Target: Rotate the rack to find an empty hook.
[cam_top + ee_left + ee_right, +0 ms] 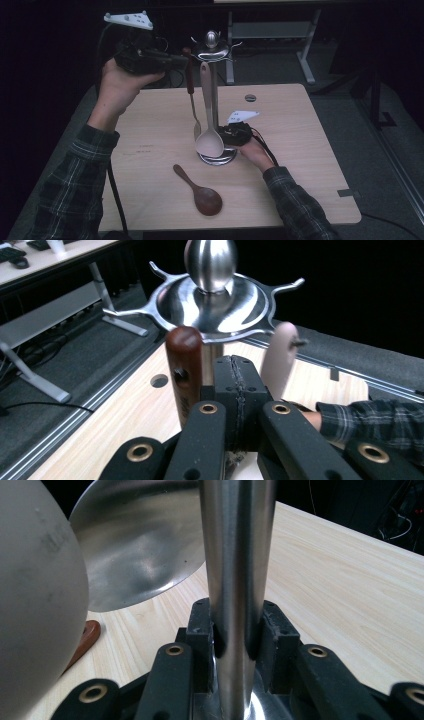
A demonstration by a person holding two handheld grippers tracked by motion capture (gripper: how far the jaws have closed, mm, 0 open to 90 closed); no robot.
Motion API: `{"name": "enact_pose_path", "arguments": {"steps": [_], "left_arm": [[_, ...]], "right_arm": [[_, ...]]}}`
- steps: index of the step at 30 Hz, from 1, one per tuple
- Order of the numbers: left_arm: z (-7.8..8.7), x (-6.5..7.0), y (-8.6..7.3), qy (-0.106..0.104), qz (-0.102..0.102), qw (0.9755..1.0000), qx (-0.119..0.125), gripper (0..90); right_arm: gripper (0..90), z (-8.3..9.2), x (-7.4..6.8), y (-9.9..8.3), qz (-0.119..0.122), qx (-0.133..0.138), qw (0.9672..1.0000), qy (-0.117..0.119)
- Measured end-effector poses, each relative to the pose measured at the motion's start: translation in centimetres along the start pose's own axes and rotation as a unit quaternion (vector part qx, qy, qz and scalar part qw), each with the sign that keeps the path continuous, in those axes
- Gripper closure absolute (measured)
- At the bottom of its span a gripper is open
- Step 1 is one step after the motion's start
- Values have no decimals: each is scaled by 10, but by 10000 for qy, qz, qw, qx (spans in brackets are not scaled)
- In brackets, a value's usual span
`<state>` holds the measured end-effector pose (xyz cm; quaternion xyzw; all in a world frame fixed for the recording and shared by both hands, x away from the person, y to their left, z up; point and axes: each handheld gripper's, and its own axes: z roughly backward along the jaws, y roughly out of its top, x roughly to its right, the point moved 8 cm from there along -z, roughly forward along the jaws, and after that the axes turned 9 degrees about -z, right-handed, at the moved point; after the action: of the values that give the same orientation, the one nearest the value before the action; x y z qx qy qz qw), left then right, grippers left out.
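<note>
A metal utensil stand [214, 95] with a hook ring and knob [212, 260] stands mid-table on a round base [218, 159]. A cream ladle [209, 142] hangs from it. My right gripper [220, 136] is low by the base, shut on the stand's pole [235, 555]. My left gripper [181, 59] is raised at the hook ring, its jaws pressed together [235, 385]. A metal utensil with a dark wooden handle [184, 365] hangs beside the left jaw, not between the pads; what holds it up is hidden. A brown wooden spoon [202, 196] lies in front of the stand.
The wooden table [300, 150] has a cable hole [250, 97] behind the stand. A grey desk frame [305, 55] stands on the floor beyond. In the right gripper view the ladle's bowl [35, 605] and a shiny metal utensil head [140, 545] crowd the left.
</note>
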<state>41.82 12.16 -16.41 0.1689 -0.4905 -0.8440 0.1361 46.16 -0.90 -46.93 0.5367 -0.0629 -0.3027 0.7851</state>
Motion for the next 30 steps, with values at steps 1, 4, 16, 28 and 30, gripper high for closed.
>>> {"name": "enact_pose_path", "arguments": {"steps": [1, 4, 16, 28, 30], "left_arm": [[-1, -2, 0, 32, -30, 10000, -31, 899], [-3, -7, 1, 141, -61, 9999, -13, 898], [-10, -20, 2, 303, 52, 9995, -39, 899], [6, 16, 20, -62, -23, 9998, 205, 899], [4, 22, 22, -153, -40, 9997, 205, 898]], "right_arm": [[707, 0, 0, 0, 15, 0, 10000, -4], [709, 0, 0, 0, 29, -8, 10000, -42], [711, 0, -1, -1, 39, -50, 10000, -71], [710, 0, -2, -1, -36, -37, 9999, -117], [710, 0, -2, -1, -39, -36, 9999, -122]]}}
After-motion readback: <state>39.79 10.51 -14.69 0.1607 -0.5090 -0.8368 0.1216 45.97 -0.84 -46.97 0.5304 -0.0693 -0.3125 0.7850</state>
